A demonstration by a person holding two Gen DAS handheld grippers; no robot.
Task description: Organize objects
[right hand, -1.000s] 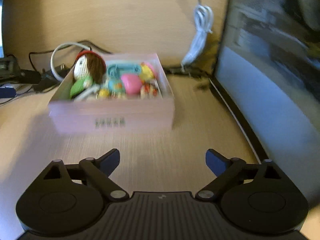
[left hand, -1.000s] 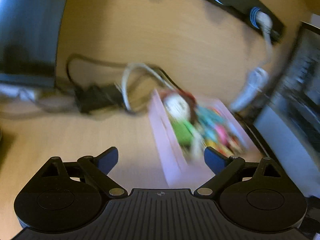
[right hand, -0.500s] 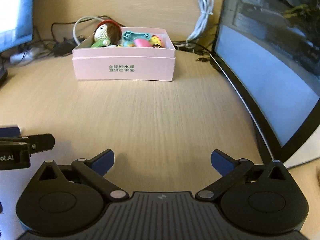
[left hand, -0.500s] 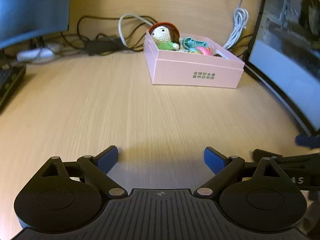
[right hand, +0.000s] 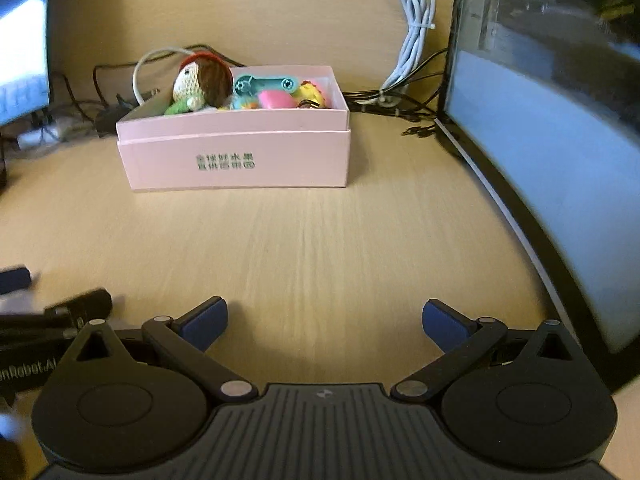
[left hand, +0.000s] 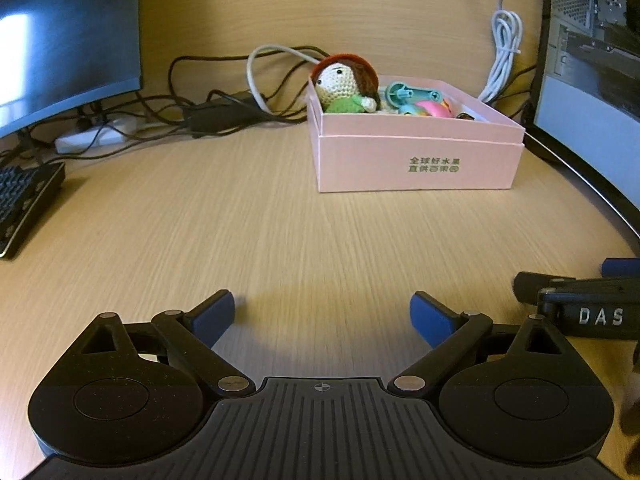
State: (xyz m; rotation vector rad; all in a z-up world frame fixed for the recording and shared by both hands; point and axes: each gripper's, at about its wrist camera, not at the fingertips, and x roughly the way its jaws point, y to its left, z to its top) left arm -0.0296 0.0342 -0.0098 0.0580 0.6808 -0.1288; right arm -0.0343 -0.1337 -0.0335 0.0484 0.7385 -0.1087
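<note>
A pink box (left hand: 420,164) stands on the wooden desk, also in the right wrist view (right hand: 240,160). It holds a crochet doll (left hand: 346,84) with brown hair and a green top, a teal plastic piece (left hand: 412,94), a pink toy (left hand: 434,109) and other small toys. The doll (right hand: 200,84) lies at the box's left end. My left gripper (left hand: 322,314) is open and empty, low over the desk, well short of the box. My right gripper (right hand: 324,322) is open and empty, beside the left one. Each shows at the edge of the other's view.
A monitor (left hand: 64,40) stands at the left, with a keyboard (left hand: 24,200) below it. A second screen (right hand: 540,152) runs along the right. Black cables (left hand: 224,108) and a white coiled cable (right hand: 416,28) lie behind the box.
Both grippers pulled back from the box and dropped low over the desk. The views went from blurred close-ups of the box to steady ones from farther away.
</note>
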